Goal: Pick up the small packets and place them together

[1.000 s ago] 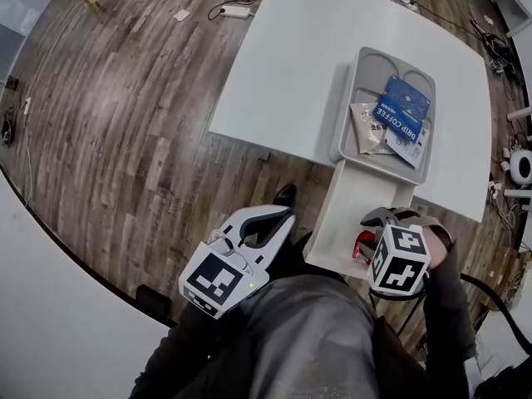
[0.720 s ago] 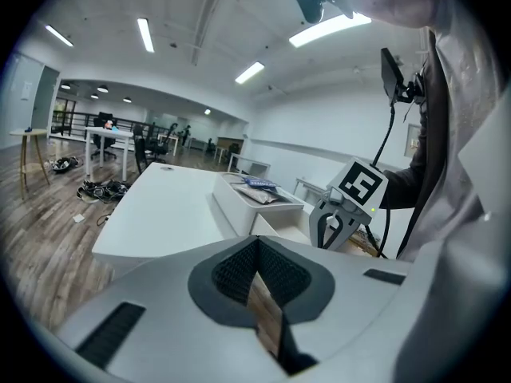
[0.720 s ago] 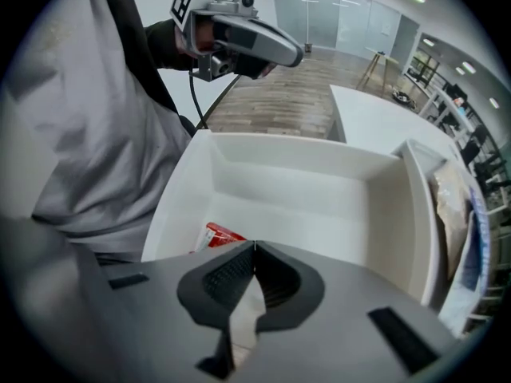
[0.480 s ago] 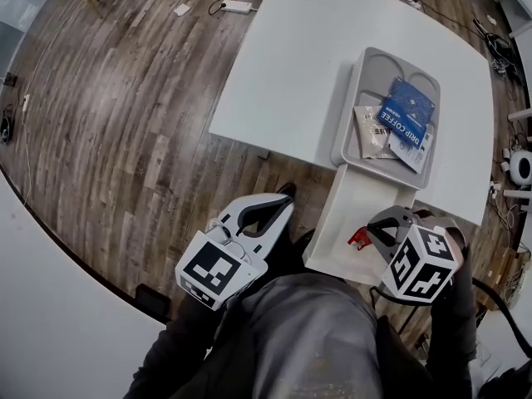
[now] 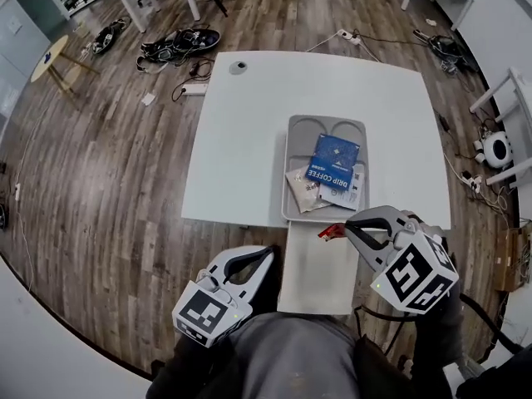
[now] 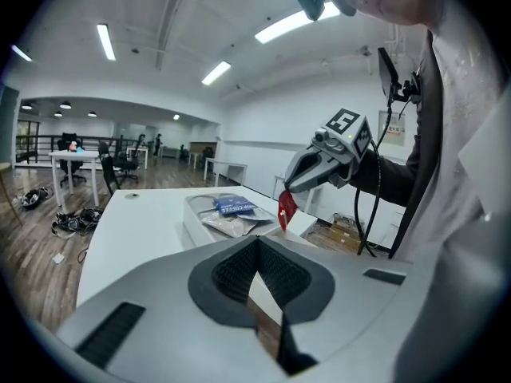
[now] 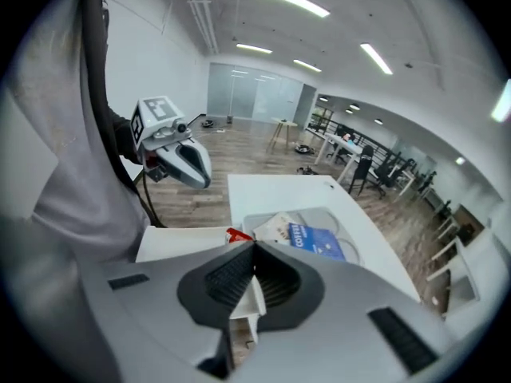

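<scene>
Just short of tray (image 5: 292,140) near edge, right gripper (image 5: 348,225) jaws clamped on red packet (image 5: 330,232): carry step under way. Left gripper (image 5: 268,253) jaws together, empty, low by lap. Next: move forward over tray, release beside blue packet (image 5: 334,158), likely lightly

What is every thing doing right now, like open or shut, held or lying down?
Right gripper: shut on the red packet.
Left gripper: shut, empty.
Red packet: held up, hanging.
Blue packet: lying in the tray, on other packets.
</scene>
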Motion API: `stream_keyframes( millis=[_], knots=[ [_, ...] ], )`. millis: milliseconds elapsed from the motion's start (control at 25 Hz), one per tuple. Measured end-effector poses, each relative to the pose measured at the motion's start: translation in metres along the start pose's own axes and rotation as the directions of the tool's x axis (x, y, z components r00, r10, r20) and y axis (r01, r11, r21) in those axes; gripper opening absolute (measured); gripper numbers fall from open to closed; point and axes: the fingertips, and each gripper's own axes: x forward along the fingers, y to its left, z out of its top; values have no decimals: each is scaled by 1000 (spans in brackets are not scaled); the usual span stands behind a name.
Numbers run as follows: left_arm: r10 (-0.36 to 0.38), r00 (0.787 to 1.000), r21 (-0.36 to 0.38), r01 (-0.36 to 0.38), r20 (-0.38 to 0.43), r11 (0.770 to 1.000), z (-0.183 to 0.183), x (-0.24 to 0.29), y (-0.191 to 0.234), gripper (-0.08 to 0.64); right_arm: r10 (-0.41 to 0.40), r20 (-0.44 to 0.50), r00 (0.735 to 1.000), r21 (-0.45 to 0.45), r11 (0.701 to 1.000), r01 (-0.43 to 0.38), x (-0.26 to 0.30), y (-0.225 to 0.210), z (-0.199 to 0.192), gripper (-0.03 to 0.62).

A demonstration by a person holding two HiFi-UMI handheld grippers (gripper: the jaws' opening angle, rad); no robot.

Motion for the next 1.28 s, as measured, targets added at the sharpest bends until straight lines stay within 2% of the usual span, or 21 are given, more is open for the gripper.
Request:
stream_keyframes(
  millis=[160, 320, 520, 640, 720, 840, 960, 1120, 1280],
  knots=[
    [-23, 999, 3, 23, -23, 1000, 1, 6, 6, -11, -70, 3, 998, 83, 994, 70, 5, -36, -9, 8],
    [-26, 998, 3, 27, -50, 1000, -7, 10, 20, -11, -87, -12, 996, 163, 983, 88, 30, -64, -19, 8],
    [-18, 998, -34, 16, -57, 999, -11, 10, 28, -11, -106, -14, 994, 255, 961, 106, 52, -86, -29, 10],
    [-9, 999, -48, 6, -51, 999, -13, 8, 33, -11, -129, 27, 991, 275, 954, 117, 51, -94, -24, 85],
    [-3, 999, -48, 0, -51, 999, -15, 6, 32, -11, -171, 49, 984, 289, 945, 150, 45, -102, -25, 97],
    [-1, 999, -36, 0, -45, 999, -12, 6, 24, -11, -267, 109, 957, 353, 911, 214, 24, -112, -25, 97],
    [-10, 1000, -10, 10, -24, 1000, -3, 7, 12, -11, -364, 193, 911, 446, 860, 249, -3, -114, -23, 97],
    [-5, 1000, 21, 5, -4, 1000, 19, 10, -8, -11, -406, 308, 860, 567, 804, 177, -36, -98, -23, 97],
    [-56, 997, 77, 51, 59, 996, 47, 20, -40, -11, -444, 391, 806, 656, 749, 95, -68, -71, -37, 97]
  ],
)
